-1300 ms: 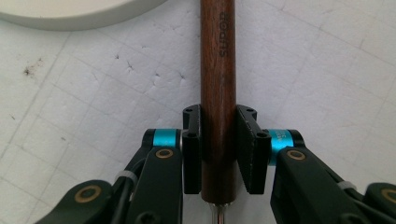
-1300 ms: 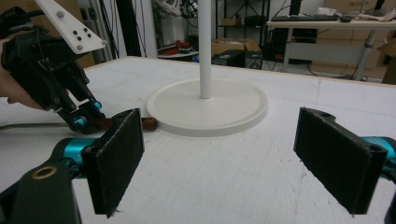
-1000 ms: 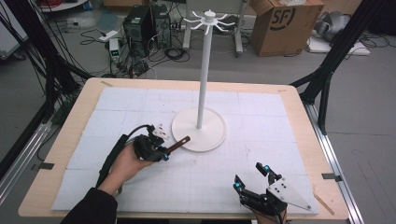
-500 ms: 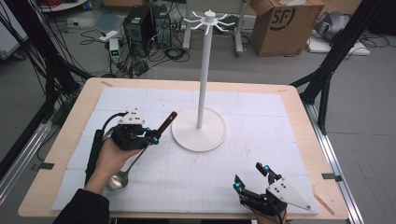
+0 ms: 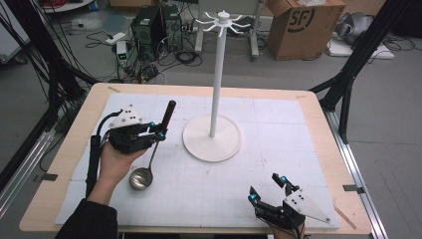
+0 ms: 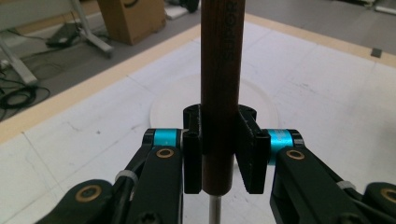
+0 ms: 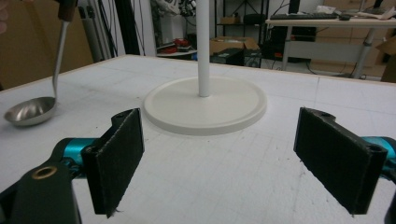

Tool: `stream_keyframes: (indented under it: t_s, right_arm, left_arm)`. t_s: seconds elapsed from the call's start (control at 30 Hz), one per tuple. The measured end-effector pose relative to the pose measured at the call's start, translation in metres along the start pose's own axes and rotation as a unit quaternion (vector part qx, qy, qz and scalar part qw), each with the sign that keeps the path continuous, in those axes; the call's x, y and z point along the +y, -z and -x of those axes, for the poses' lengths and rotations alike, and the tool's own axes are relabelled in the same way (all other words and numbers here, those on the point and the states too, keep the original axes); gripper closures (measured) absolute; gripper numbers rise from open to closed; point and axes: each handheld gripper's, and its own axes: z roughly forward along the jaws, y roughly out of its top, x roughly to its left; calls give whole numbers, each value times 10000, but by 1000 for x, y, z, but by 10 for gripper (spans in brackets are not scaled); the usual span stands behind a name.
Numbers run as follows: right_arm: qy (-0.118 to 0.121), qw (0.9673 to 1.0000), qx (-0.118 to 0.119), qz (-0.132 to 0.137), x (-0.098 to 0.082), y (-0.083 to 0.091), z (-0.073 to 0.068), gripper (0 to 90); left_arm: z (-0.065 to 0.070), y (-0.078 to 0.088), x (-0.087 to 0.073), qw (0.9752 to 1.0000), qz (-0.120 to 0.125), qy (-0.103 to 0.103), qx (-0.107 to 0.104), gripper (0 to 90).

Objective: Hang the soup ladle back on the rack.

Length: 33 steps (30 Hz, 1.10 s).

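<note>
black jaws of the left gripper (image 5: 158, 130) pinch the ladle (image 5: 149, 159) by its brown handle. since a second ago the ladle has swung upright, bowl now hanging low, left of the white stand (image 5: 213, 142). likely headed for the stand's top hooks. right gripper (image 5: 266, 190), spread and empty, rests near the stand's front right.

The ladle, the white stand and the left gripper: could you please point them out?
ladle (image 5: 141, 178), high view, on its steel bowl.
white stand (image 5: 215, 84), high view, on its pole.
left gripper (image 6: 219, 149), left gripper view, between its fingertips.
</note>
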Motion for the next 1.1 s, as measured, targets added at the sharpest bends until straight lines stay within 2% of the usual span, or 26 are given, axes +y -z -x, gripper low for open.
stream_keyframes:
  t_s: [0.2,0.37,0.53,0.67,0.83,1.1]
  right_arm:
    - [33,9999,98,-21,0,0,-4,149]
    - [-5,10000,88,-12,0,0,-3,149]
    - [18,9999,101,-16,0,-1,-3,149]
    - [-17,10000,95,-6,0,-1,-3,149]
    - [-10,9999,104,-3,0,-1,-3,149]
    - [-74,9999,104,14,-1,-1,-1,149]
  left_arm:
    - [0,10,3,9988,465,133,-18,741]
    - [-1,16,10,9974,700,192,-30,741]
    - [-3,21,24,9957,889,221,-136,741]
    - [-2,24,40,9956,916,142,-137,741]
    - [-1,21,58,9956,904,151,-179,741]
    - [-8,12,93,9953,808,76,-534,741]
